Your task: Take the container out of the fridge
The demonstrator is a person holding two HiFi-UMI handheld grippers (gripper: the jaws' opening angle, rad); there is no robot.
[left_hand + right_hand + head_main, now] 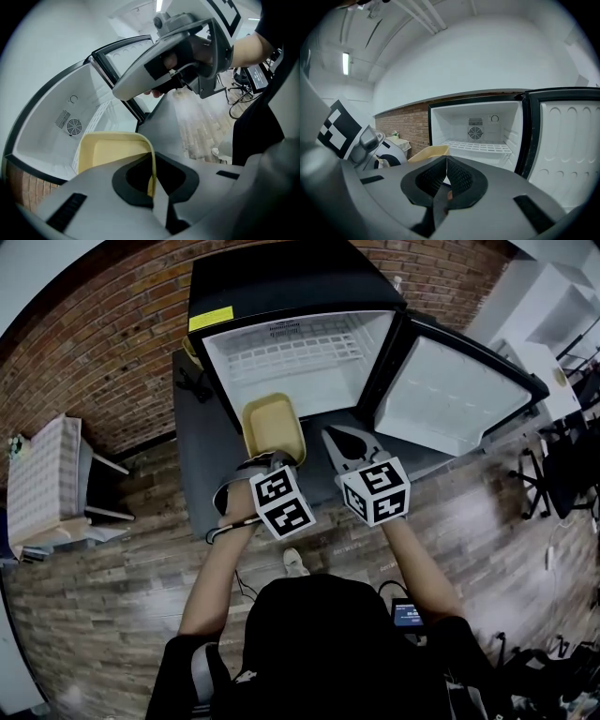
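The yellow container (273, 426) hangs just in front of the open black fridge (291, 282), outside its white compartment. My left gripper (275, 459) is shut on the container's near rim. In the left gripper view the rim (152, 164) runs down between the closed jaws, and the tray part (110, 152) shows beyond them. My right gripper (337, 440) is beside it on the right, shut with nothing in it. In the right gripper view the jaws (446, 164) meet, with the container (430, 153) to their left and the fridge interior (480, 133) ahead.
The fridge door (459, 395) stands open to the right. A white wire shelf (295, 357) lies inside the compartment. The fridge stands on a dark platform (202, 470). A cloth-covered table (42, 474) is at the left, and chairs (553, 474) are at the right.
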